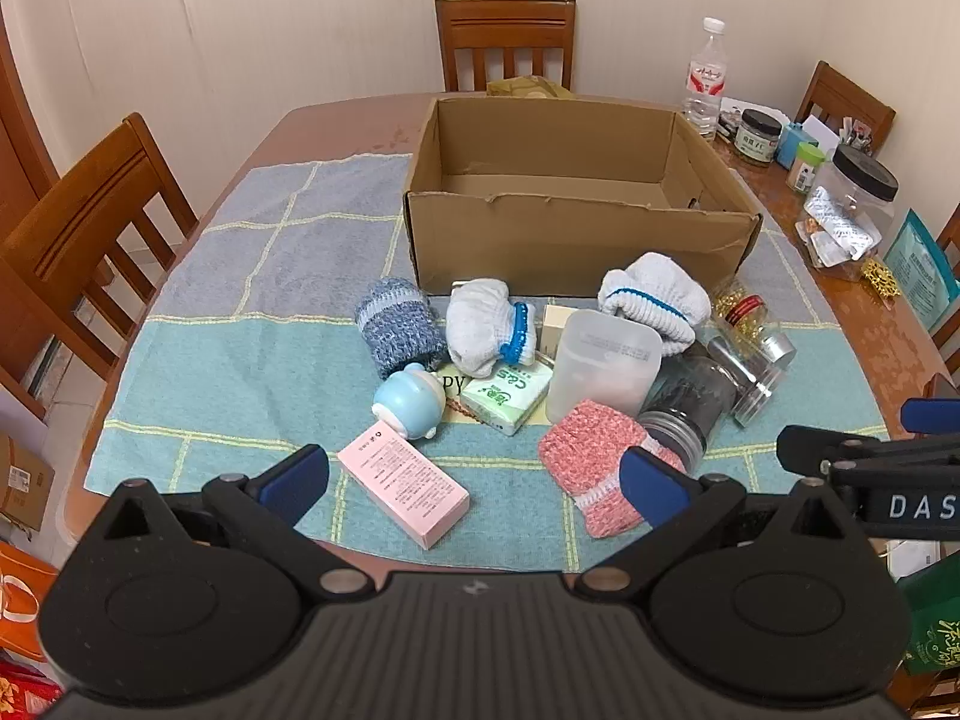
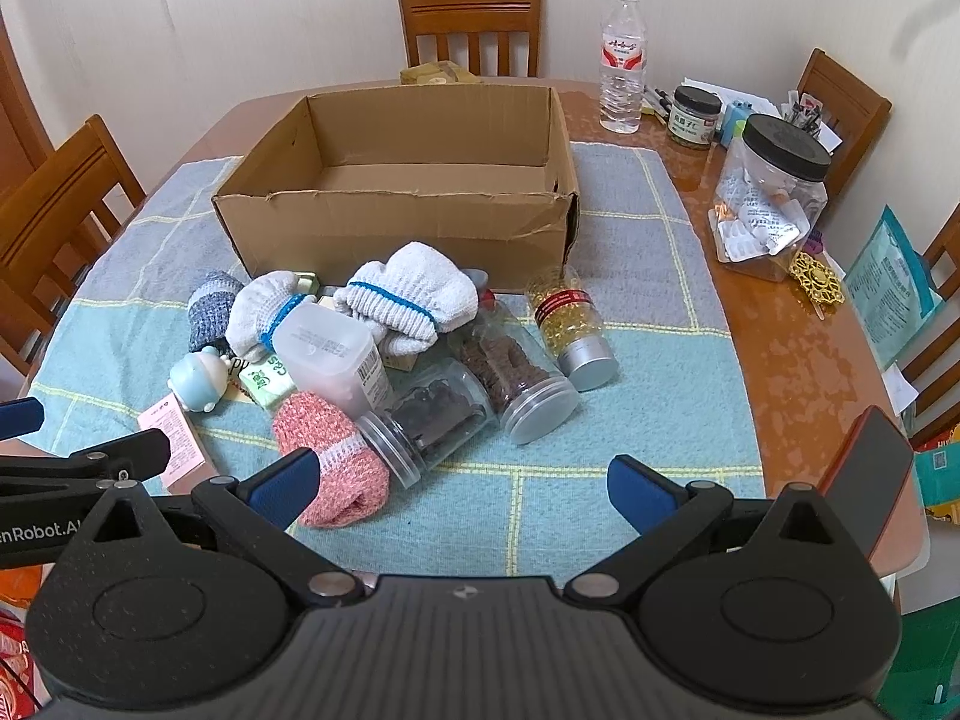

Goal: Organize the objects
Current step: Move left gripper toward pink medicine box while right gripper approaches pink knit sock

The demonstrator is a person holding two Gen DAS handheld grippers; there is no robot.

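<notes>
An empty cardboard box (image 1: 576, 240) (image 2: 384, 228) stands on the cloth. In front of it lies a pile: a pink box (image 1: 402, 489), a pink knit roll (image 1: 591, 468) (image 2: 336, 462), a blue toy (image 1: 411, 399), a green tissue pack (image 1: 507, 396), white socks (image 1: 654, 294) (image 2: 414, 294), a frosted tub (image 1: 606, 366) (image 2: 333, 360), clear jars (image 2: 516, 372) and a gold-pill jar (image 2: 570, 324). My left gripper (image 1: 474, 483) is open and empty, just short of the pink box. My right gripper (image 2: 462, 486) is open and empty, near the pink roll.
A blue checked cloth (image 1: 252, 276) covers the wooden table (image 2: 798, 348). A water bottle (image 2: 624, 60), a big jar with a black lid (image 2: 774, 192) and small containers stand at the right. Chairs (image 1: 90, 228) ring the table.
</notes>
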